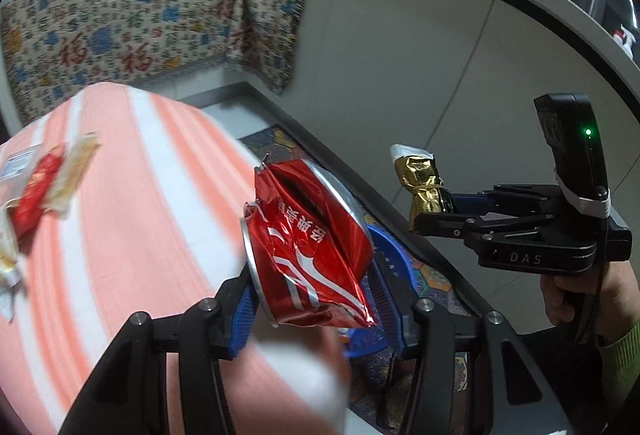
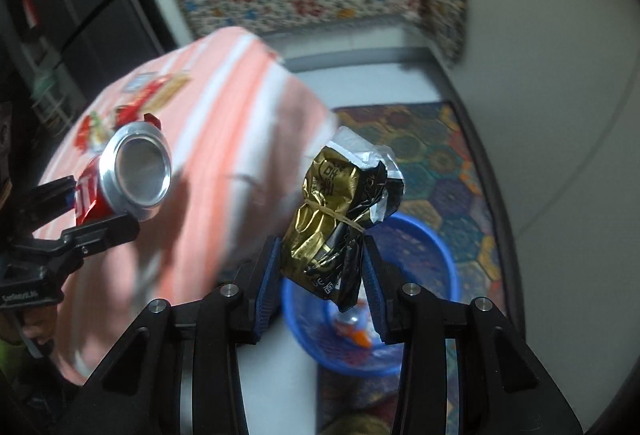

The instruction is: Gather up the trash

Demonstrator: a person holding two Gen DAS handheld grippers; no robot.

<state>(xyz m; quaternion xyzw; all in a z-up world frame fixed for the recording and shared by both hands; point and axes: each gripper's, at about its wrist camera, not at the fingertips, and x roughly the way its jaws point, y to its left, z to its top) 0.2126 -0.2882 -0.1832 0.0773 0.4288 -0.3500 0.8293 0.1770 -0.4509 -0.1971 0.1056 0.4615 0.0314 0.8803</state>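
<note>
**Both hands loaded, bin below**

Blue-padded fingers [image 1: 244, 309] of the left gripper [image 1: 320, 299] press on a crushed red can [image 1: 308, 243], held in the air past the edge of the pink striped tabletop [image 1: 132, 195]. In the right wrist view the right gripper [image 2: 320, 275] has its fingers narrowed onto a crumpled gold-and-black packet [image 2: 332, 227] tied with a rubber band, hanging above the blue basket [image 2: 440, 263] on the patterned floor mat [image 2: 452, 171].

This looks like the carry step: both pieces are lifted and on the way to the basket. The next move, I judge, calls for bringing each gripper over the basket's mouth and then letting the fingers part, the packet being nearer its drop than the can.

The can's long axis runs across the left fingers, with its silver end [image 2: 136, 171] facing the right gripper. The packet stands roughly upright, torn silver top uppermost. More wrappers [image 1: 40, 191] lie on the tabletop, yet to be collected.
</note>
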